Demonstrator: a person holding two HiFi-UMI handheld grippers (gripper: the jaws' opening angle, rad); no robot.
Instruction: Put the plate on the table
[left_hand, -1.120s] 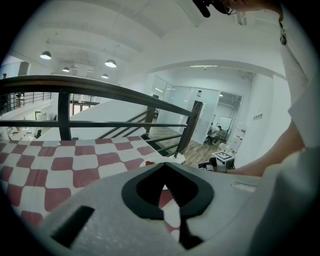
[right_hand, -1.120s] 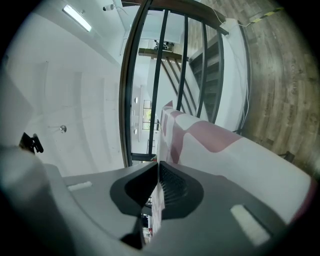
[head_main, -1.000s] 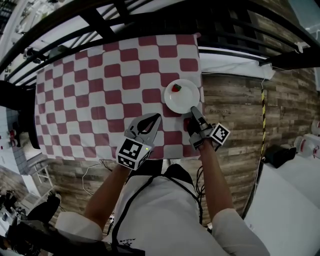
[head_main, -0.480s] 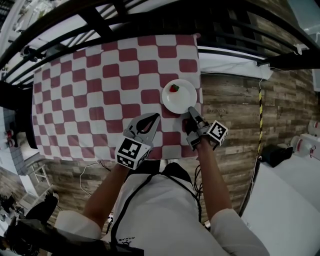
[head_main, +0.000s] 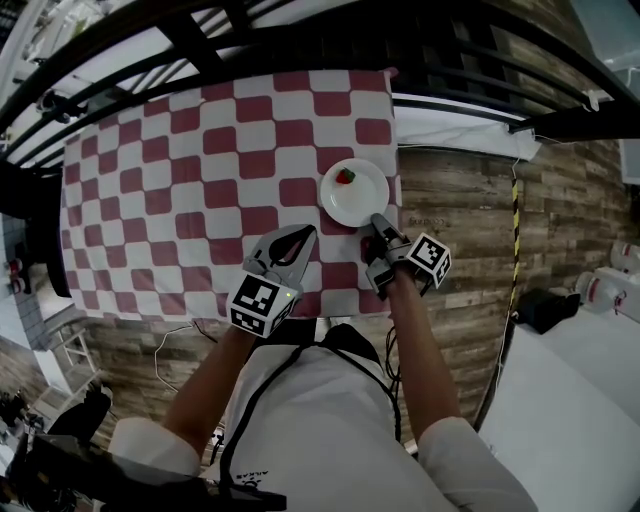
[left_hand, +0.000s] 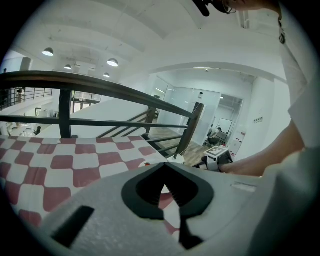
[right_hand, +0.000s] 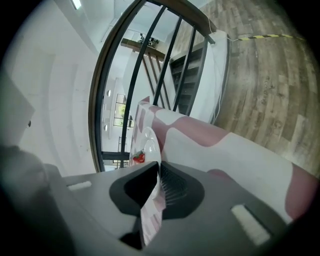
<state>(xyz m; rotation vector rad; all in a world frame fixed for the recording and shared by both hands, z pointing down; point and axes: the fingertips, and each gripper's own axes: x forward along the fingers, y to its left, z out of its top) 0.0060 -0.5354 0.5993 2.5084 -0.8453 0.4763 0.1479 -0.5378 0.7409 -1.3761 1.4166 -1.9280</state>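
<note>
A white plate (head_main: 353, 195) with a small red strawberry (head_main: 346, 176) lies flat on the red-and-white checked table (head_main: 200, 160), near its right edge. My right gripper (head_main: 377, 222) is at the plate's near rim. Its jaws are opening, and in the right gripper view the plate (right_hand: 147, 142) reaches just into the narrow gap at the gripper's (right_hand: 159, 164) tips without being pressed. My left gripper (head_main: 312, 232) hovers over the table's near side, left of the plate, shut and empty. The left gripper view looks past its tips (left_hand: 165, 164) at the cloth.
A dark metal railing (head_main: 300, 40) runs along the table's far side. Wooden floor (head_main: 470, 220) lies right of the table, with a black-and-yellow strip (head_main: 517, 220) on it. The table's near edge is just in front of the person's body.
The right gripper's jaws have parted slightly at the plate's rim. The plate and both grippers have drifted a little to the left in the head view.
</note>
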